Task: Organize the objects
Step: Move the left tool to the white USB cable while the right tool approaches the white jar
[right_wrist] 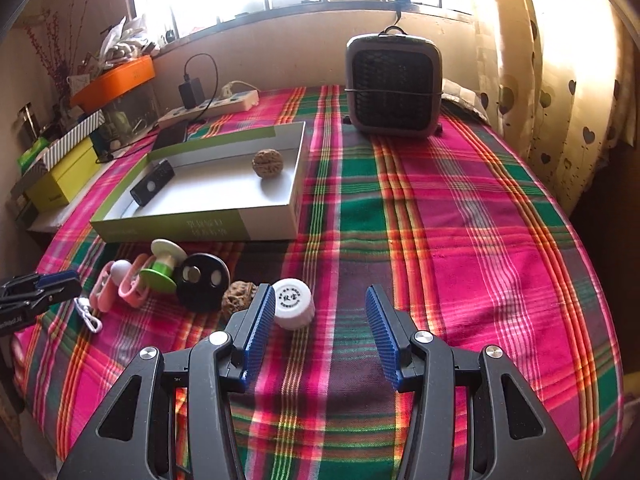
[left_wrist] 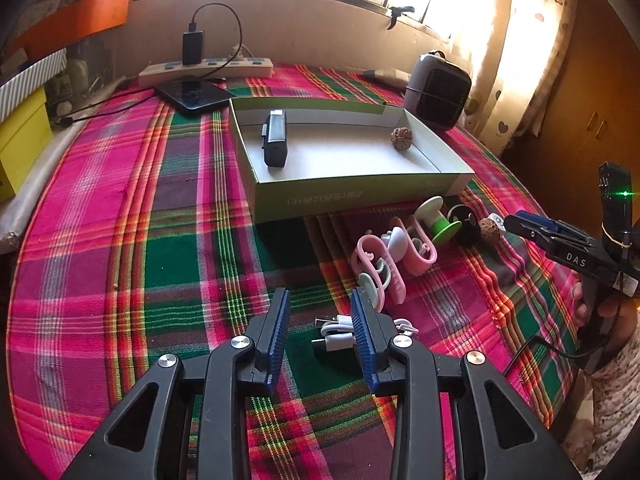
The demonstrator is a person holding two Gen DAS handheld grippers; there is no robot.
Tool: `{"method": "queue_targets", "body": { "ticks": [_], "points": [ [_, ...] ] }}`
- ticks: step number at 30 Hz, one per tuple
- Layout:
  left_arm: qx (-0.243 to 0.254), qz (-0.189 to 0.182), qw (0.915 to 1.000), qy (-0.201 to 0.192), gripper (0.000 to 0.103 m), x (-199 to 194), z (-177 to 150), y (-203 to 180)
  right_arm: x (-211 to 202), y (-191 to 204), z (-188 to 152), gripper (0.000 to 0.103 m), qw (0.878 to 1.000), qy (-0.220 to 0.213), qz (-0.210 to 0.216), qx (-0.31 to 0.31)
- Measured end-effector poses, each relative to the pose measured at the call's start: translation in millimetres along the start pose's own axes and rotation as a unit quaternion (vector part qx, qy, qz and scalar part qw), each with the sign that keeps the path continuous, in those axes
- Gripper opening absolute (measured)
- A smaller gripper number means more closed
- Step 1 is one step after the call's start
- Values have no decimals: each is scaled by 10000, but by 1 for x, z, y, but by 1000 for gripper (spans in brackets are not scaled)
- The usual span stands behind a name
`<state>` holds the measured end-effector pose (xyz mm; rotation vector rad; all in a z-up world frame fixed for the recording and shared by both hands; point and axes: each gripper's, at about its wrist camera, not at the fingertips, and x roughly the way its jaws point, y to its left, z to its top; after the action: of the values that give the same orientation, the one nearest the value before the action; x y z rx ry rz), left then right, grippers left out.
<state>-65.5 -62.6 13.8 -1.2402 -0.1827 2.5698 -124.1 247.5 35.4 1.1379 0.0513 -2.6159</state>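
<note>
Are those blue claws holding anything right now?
No. The left gripper is open above the white cable; the right gripper is open beside the white cap.

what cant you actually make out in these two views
- White cable, left wrist view: partly hidden behind the left gripper's right finger.
- Second walnut, right wrist view: partly covered by the right gripper's left finger.
- Print on the white cap and on the box side: too small to read.
- Window: blown out by glare.

White cable point(left_wrist: 334, 332) partly behind fingers point(left_wrist: 362, 332).
</note>
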Motion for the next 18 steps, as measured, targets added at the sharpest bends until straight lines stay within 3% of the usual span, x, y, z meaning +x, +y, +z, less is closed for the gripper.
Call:
{"method": "queue_targets", "body": {
  "ticks": [18],
  "points": [
    [104,-273,9994,167,30,-5,-17,-14,14,1,2,49,9997,198,135,-50]
  ]
}}
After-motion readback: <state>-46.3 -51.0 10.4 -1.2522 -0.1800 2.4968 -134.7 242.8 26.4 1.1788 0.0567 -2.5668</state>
